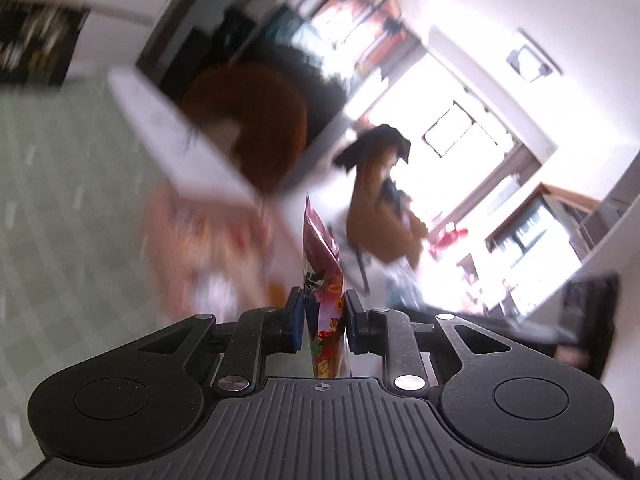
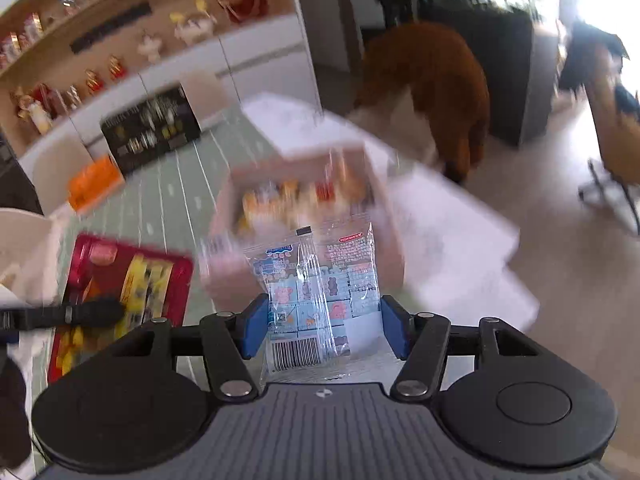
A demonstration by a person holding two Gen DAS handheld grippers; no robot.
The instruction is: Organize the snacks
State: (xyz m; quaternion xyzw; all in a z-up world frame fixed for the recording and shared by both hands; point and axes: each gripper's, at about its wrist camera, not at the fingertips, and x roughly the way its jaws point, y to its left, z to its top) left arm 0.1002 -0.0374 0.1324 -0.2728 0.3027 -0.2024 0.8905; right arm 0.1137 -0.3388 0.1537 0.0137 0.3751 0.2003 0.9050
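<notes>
My left gripper point(image 1: 322, 318) is shut on a red snack packet point(image 1: 324, 280), held edge-on above the table. My right gripper point(image 2: 322, 326) holds a clear packet of blue-wrapped sweets point(image 2: 316, 292) between its blue pads point(image 2: 254, 326), its jaws set wide against the packet's sides. Ahead of it sits a pink box point(image 2: 304, 208) with several snacks inside, blurred by motion. The same box shows blurred in the left wrist view point(image 1: 208, 240). A red snack package point(image 2: 124, 292) lies flat on the table at the left.
A green checked tablecloth point(image 2: 176, 188) covers the table. A white box lid point(image 2: 452, 240) lies beside the pink box. A dark box point(image 2: 150, 128) and an orange packet point(image 2: 94, 186) stand at the back. A brown plush toy point(image 2: 432, 92) sits beyond the table. A black strap point(image 2: 60, 314) crosses the left.
</notes>
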